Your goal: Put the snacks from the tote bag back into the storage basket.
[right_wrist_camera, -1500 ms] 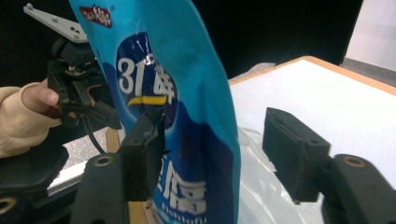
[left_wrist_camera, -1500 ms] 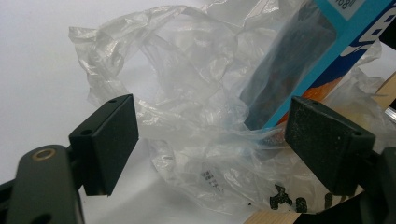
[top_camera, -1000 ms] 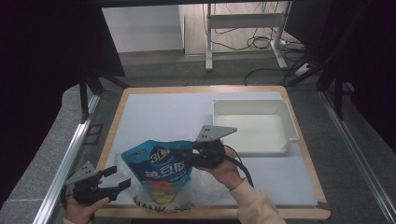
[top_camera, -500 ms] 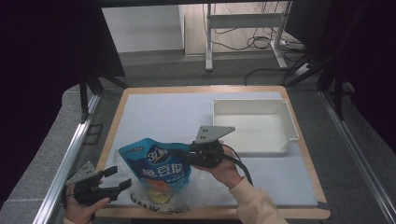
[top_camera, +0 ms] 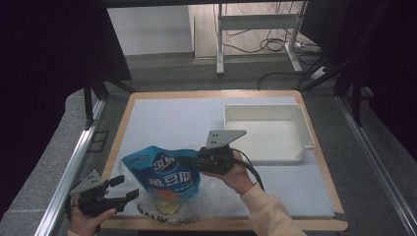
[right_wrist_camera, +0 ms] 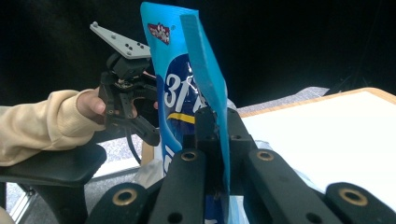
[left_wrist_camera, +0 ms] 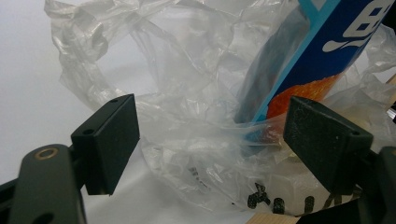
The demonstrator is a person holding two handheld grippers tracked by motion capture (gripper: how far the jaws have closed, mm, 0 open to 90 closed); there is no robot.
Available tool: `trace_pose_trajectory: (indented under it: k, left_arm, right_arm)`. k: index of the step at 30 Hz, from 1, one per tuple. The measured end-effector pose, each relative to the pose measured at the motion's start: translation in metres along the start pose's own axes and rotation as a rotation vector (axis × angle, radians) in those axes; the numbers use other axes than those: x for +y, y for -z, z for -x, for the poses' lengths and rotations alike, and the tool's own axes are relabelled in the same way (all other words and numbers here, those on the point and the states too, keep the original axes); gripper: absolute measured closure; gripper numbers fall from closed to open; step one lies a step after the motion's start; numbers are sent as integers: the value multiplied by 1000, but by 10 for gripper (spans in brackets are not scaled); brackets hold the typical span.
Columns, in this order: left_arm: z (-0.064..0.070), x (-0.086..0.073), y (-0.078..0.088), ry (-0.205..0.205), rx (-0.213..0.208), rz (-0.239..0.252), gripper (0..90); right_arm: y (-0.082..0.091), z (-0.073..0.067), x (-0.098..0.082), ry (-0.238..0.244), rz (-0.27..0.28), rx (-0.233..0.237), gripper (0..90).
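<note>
Right now your right gripper [top_camera: 189,160] has its jaws pinched on the edge of the blue pouch [top_camera: 164,171]; the right gripper view shows the two black jaws pressed flat against either side of the pouch [right_wrist_camera: 196,88], and they have just been closing onto it. Your left gripper [top_camera: 127,189] stands with its jaws wide apart, holding nothing. In the left gripper view the crumpled clear bag [left_wrist_camera: 187,107] lies between and beyond those pads, with no pad pressing on it.

Count: one pouch, one clear plastic bag [top_camera: 162,204], one white tray [top_camera: 305,129], two grippers.

Your right hand [top_camera: 236,174] comes in from the bottom middle, wrist angled up and to the left, the gripper lying nearly level with its grey plate on top and pointing left at the pouch's right edge. Your left hand [top_camera: 86,216] sits at the bottom left corner, gripper pointing right toward the bag, jaws just short of it.

The pouch stands partly in the bag, its lower end down among the plastic near the table's near edge. The bag reaches almost to the wooden rim [top_camera: 221,223] there. The tray sits well apart at the far right, close to the right edge. Between the pouch and the tray, and across the far half of the white mat [top_camera: 172,118], you have open surface.
</note>
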State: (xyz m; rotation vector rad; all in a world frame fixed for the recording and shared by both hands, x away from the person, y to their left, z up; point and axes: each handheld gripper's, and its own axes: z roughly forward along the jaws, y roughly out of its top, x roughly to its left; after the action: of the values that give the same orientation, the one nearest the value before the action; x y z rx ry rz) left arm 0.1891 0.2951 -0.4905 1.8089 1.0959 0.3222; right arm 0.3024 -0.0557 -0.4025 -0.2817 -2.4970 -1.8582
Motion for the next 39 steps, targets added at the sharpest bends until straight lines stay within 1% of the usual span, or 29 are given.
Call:
trace_pose_trajectory:
  k: [4,12,21,29,35,39]
  left_arm:
    - [0,0,0,0,0,2,184]
    - [0,0,1,0,1,4,184]
    - [0,0,1,1,2,3,184]
    - [0,0,0,0,2,2,185]
    - [0,0,0,0,2,2,185]
    - [0,0,0,0,2,1,185]
  right_arm:
    - [-1,1,1,2,3,9,873]
    - [-5,2,3,-10,23,42,879]
    - [-8,0,5,-20,37,68,883]
    - [-7,0,7,-26,57,75,885]
    - [-6,-2,12,-32,72,82,886]
    - [-5,-4,17,-22,84,84,887]
